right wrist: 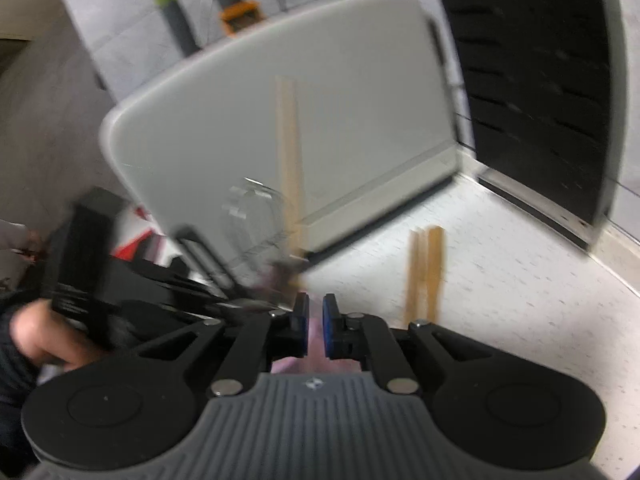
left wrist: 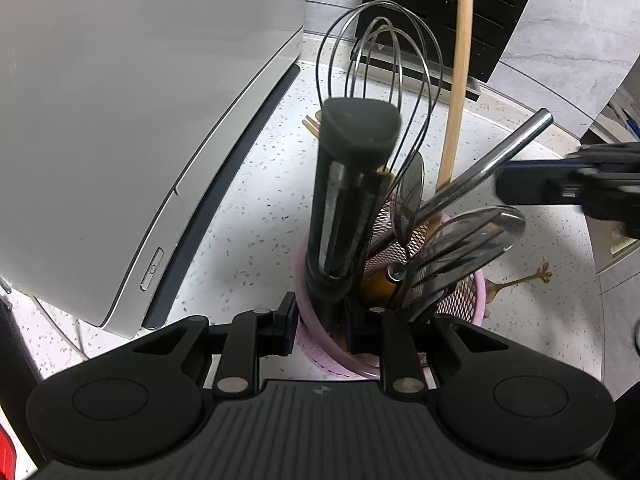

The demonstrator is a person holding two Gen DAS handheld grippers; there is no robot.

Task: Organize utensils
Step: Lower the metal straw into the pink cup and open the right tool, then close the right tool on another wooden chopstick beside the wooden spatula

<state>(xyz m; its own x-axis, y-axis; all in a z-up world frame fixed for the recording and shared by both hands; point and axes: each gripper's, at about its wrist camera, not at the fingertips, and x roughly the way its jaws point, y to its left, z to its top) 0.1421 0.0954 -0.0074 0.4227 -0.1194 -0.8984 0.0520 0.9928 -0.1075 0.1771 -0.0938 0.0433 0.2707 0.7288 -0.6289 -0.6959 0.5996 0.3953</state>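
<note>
Your left hand-held gripper (left wrist: 320,330) pinches the pink holder (left wrist: 474,300) rim; keep it steady. Your right hand-held gripper (right wrist: 316,320), nearly pressed together and empty, should spread before reaching the chopsticks (right wrist: 424,272) lying on the surface (right wrist: 520,280) at one o'clock.

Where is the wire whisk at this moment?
In the left wrist view, the wire whisk stands in the pink mesh holder, its loops upward, behind the black handle and left of the wooden handle.
</note>
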